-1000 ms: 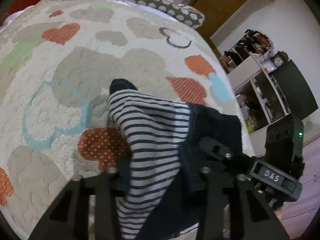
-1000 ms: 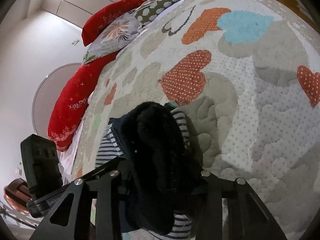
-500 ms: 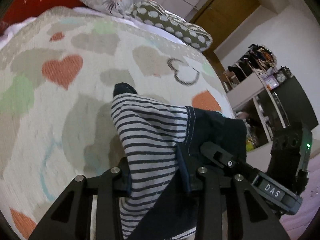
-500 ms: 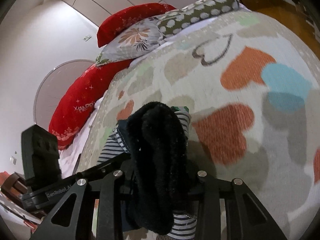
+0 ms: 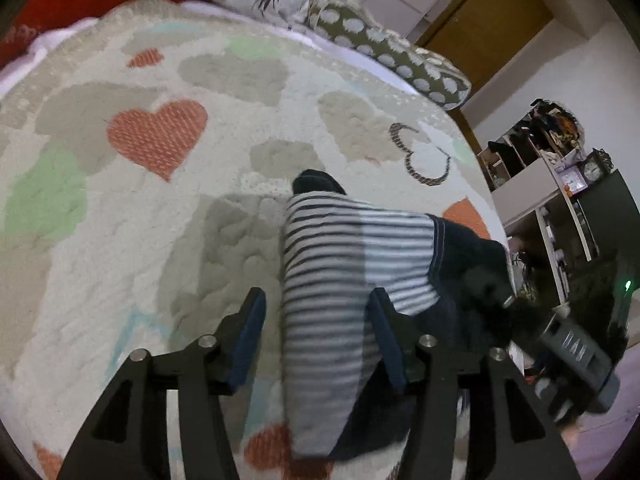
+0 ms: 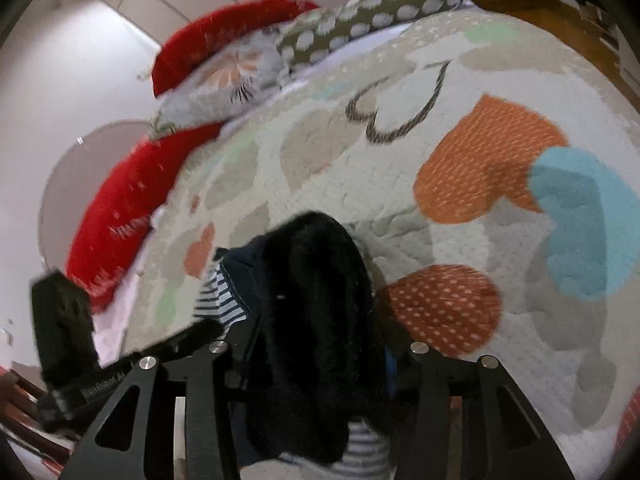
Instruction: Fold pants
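The pants (image 5: 340, 248) are a folded bundle, dark navy outside with a striped lining, lying on the heart-patterned bedspread (image 5: 120, 220). My left gripper (image 5: 316, 300) straddles the bundle's striped end. Its jaws are opening: the left pad stands clear of the cloth and the right pad just touches it. In the right wrist view the pants (image 6: 316, 280) show their black fleecy side. My right gripper (image 6: 316, 340) straddles that end with its jaws opening too, and the cloth fills most of the gap. Each gripper shows at the other's side: the right gripper's body (image 5: 576, 348) and the left gripper's body (image 6: 64, 320).
Pillows line the far end of the bed: a green dotted one (image 5: 392, 60), a floral one (image 6: 224, 80) and red cushions (image 6: 132, 216). Past the bed's right edge stand a wooden door (image 5: 488, 12), a cluttered shelf (image 5: 540, 152) and a dark cabinet (image 5: 616, 216).
Both grippers have carried the pants across the bed toward the pillows. Both pairs of jaws have widened, and the left pad has come off the striped cloth.
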The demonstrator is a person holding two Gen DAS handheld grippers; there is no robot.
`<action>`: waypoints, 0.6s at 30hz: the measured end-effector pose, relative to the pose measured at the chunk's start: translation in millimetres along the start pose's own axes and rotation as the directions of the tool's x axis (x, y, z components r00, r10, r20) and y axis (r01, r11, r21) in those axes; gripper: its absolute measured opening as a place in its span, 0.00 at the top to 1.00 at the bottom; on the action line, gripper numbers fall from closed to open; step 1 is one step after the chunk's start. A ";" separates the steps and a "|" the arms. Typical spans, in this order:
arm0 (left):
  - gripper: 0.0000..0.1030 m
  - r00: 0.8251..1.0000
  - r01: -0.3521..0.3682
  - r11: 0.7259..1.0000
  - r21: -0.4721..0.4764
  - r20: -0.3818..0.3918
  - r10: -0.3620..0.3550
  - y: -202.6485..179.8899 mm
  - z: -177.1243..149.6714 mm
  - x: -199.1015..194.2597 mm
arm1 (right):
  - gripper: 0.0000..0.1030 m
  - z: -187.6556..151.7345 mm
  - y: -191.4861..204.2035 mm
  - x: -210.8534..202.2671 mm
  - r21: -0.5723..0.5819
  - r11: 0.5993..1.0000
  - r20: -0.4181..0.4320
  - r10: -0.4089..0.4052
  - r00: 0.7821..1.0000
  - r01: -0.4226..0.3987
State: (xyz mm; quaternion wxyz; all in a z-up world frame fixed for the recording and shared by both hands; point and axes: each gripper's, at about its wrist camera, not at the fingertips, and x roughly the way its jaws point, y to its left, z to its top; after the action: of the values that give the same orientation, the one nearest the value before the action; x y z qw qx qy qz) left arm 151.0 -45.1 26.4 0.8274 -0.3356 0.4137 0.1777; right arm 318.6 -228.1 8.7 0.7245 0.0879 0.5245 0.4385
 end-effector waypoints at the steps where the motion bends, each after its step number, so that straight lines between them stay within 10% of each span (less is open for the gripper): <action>1: 0.46 1.000 -0.012 1.000 0.006 0.008 0.012 -0.9 -3.2 -5.2 | 0.48 1.1 0.6 -13.4 -0.002 1.000 0.039 -0.012 0.999 0.012; 7: 0.42 0.998 -0.036 0.999 0.012 0.044 0.036 -5.3 -25.6 -22.9 | 0.48 8.1 21.8 -68.2 -0.025 0.996 0.234 -0.072 0.970 0.080; 12: 0.42 0.999 -0.048 0.998 0.034 0.000 0.048 -11.8 -40.6 -1.6 | 0.48 7.6 23.6 -46.8 0.020 0.993 0.131 0.116 0.985 -0.120; 18: 0.38 0.999 -0.045 0.999 0.024 0.001 0.045 -8.8 -47.3 0.1 | 0.48 -0.9 -12.3 -6.2 0.145 0.987 0.065 0.060 0.996 -0.069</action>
State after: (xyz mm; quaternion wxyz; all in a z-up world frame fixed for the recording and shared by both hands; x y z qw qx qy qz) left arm 129.3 -84.6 9.5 0.8273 -0.3164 0.4230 0.1913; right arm 324.1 -240.3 5.3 0.7172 0.1710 0.5300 0.4189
